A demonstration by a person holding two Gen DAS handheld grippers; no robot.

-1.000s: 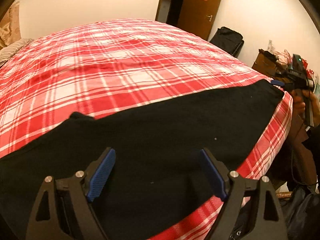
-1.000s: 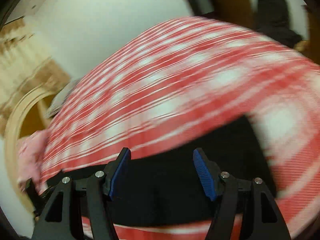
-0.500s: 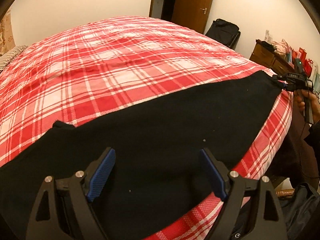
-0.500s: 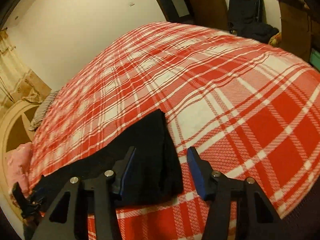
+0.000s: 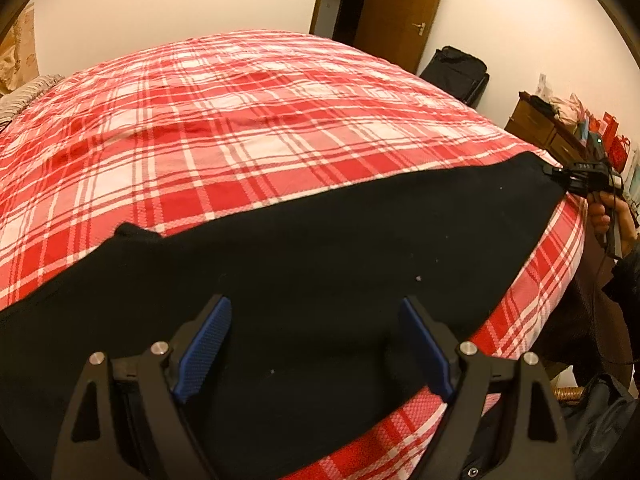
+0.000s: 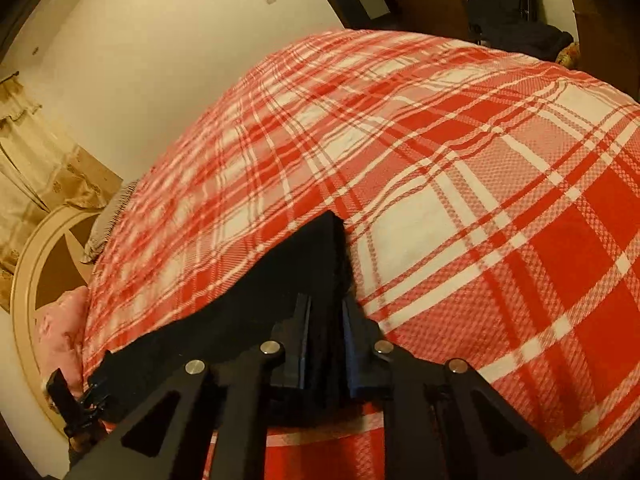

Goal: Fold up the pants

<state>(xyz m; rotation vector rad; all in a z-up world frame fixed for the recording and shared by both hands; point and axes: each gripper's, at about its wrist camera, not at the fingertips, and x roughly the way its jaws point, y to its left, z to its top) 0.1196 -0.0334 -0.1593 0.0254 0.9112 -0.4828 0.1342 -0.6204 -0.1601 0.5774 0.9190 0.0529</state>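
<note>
Black pants (image 5: 320,240) lie flat along the near edge of a bed with a red and white plaid cover (image 5: 240,120). My left gripper (image 5: 314,304) hangs just over the pants' wide end, open, its blue pads (image 5: 204,344) apart with only flat cloth below. At the far right corner of the pants, my right gripper (image 6: 326,300) is closing its jaws on the narrow end of the pants (image 6: 304,264), with black cloth pinched between the pads. The left wrist view shows that gripper (image 5: 560,174) at the pants' corner, held by a hand (image 5: 600,212).
A brown door (image 5: 404,8) and a black suitcase (image 5: 456,72) stand behind the bed. A wooden dresser (image 5: 540,128) with red bags is at the right. A curved headboard (image 6: 36,264) and a pink pillow (image 6: 60,328) lie at the bed's left end.
My right gripper has come down onto the pants' narrow end and closed from wide open onto the cloth. The left gripper has stayed open over the wide end.
</note>
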